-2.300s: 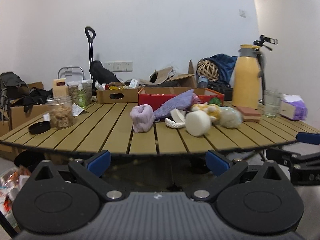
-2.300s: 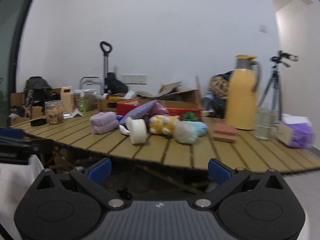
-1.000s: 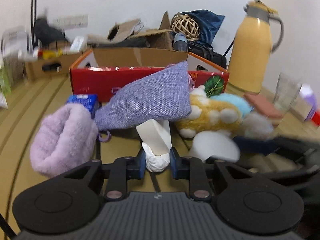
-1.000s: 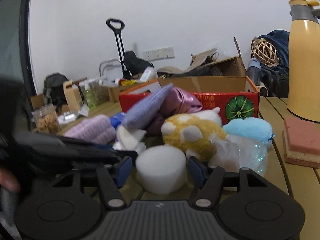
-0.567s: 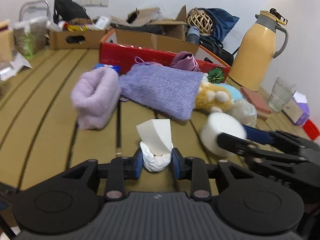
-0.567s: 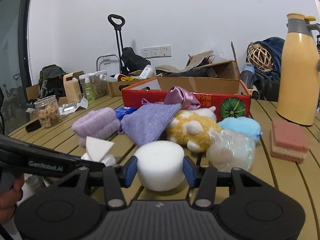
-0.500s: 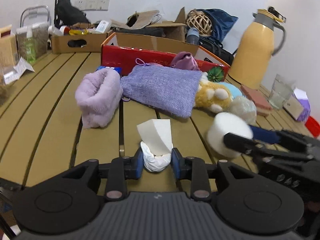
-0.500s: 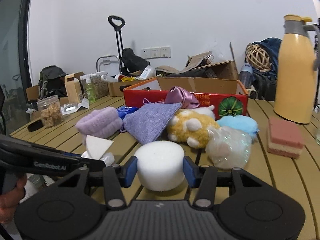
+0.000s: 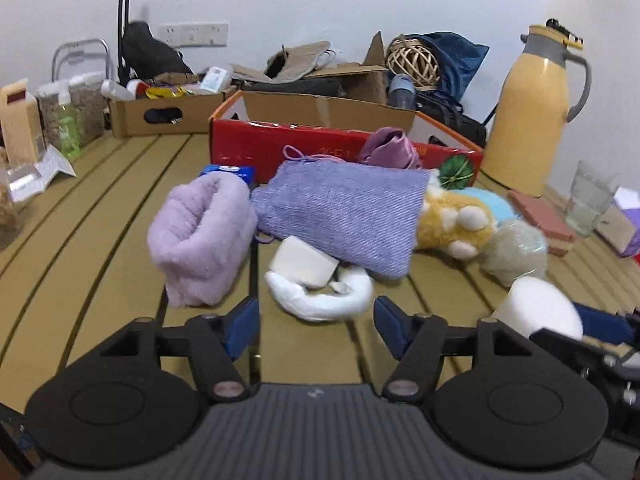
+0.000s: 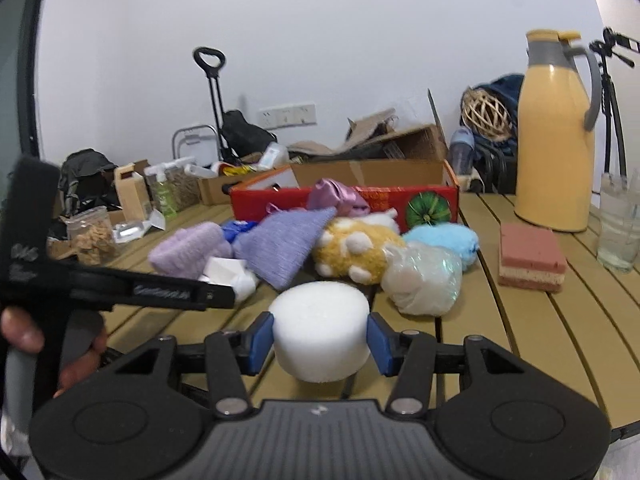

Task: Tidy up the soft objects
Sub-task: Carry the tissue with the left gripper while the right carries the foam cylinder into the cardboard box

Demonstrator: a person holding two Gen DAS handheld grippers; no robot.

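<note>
My left gripper (image 9: pixel 316 326) is opening, its pads clear of the white cloth (image 9: pixel 320 298) and cream wedge sponge (image 9: pixel 304 262) lying just ahead on the slatted table (image 9: pixel 100 216). My right gripper (image 10: pixel 320 340) is shut on a round white foam puck (image 10: pixel 320 328), seen low right in the left wrist view as the puck (image 9: pixel 538 310). Behind lie a lilac fluffy roll (image 9: pixel 202 240), a purple woven pouch (image 9: pixel 340 210), a yellow plush (image 10: pixel 358 254), a blue plush (image 10: pixel 442 240) and a clear bag (image 10: pixel 424 280). A red box (image 9: pixel 320 148) stands behind them.
A yellow thermos (image 10: pixel 554 160), a glass (image 10: pixel 620 232) and a pink sponge block (image 10: pixel 530 258) stand right. Jars and a cardboard tray (image 9: pixel 164 114) sit far left. A hand (image 10: pixel 24 336) holds the left gripper's handle in the right wrist view.
The left gripper's jaws opened and let go of the white cloth and wedge sponge, which now lie on the table. The right gripper keeps hold of the puck.
</note>
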